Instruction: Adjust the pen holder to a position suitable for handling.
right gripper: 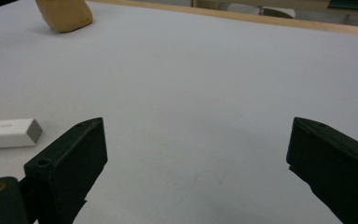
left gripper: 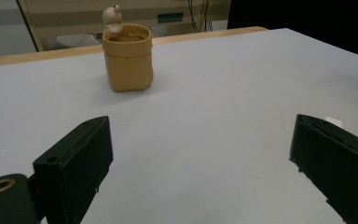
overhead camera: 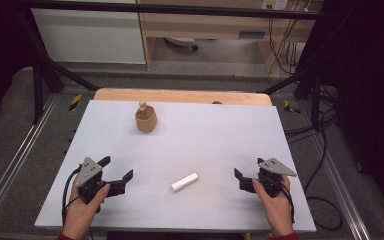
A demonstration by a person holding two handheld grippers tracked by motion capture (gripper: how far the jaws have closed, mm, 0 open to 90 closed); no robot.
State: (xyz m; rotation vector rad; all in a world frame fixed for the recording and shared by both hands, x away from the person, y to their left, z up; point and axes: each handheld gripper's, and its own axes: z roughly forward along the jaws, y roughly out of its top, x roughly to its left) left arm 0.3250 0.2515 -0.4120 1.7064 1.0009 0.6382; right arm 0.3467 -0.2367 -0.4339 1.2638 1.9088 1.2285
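Both grippers rested low over the white table (overhead camera: 190, 145), jaws spread wide and holding nothing. The left gripper (overhead camera: 117, 175) sat at about 8 o'clock on the tabletop, held in the person's left hand (overhead camera: 82, 212); the right gripper (overhead camera: 244, 181) sat at about 4 o'clock in the right hand (overhead camera: 275, 207). Between them, at roughly 6 o'clock, lay a white rectangular block (overhead camera: 184, 182) flat on the surface, apart from both grippers (nearer the right one's jaws in its own view). A tan fabric pouch (overhead camera: 146, 119) stood upright at about 11 o'clock, near the far edge, with a small pale figure (left gripper: 112, 18) showing just behind its rim.
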